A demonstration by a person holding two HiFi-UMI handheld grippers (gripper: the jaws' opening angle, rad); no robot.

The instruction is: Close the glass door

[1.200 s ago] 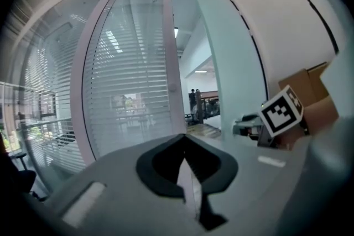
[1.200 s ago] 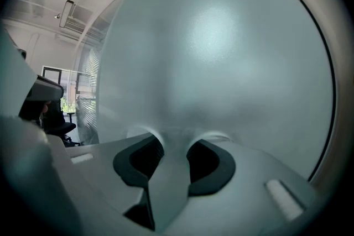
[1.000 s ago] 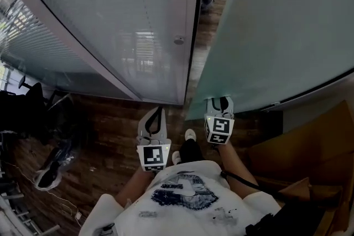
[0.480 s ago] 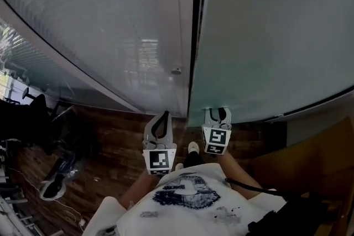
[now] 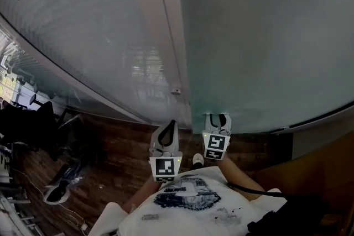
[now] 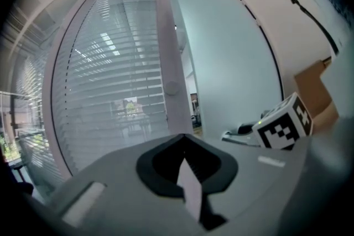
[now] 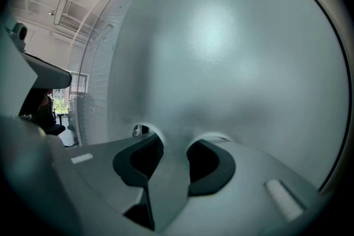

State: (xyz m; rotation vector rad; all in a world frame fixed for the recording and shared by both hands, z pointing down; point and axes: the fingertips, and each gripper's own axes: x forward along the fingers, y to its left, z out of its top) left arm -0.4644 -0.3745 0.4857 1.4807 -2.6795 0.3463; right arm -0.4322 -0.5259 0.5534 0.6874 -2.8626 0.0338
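Observation:
The frosted glass door fills the right of the head view, its left edge against the pale frame post, with no gap showing. My right gripper stands low against the door's face, close to that edge. In the right gripper view the jaws stand apart, tips at the frosted glass, nothing distinct between them. My left gripper hovers by the foot of the post, fingers drawn to a point. The left gripper view shows its jaws shut and empty, aimed at the post and its round knob.
A fixed glass wall with blinds runs off to the left. On the dark wooden floor stand an office chair and a bag-like object. A cardboard box sits at the right. My feet are just behind the grippers.
The door swung toward the post: the wide gap of a second ago narrowed to a slit, then vanished. Both grippers travelled forward with the door.

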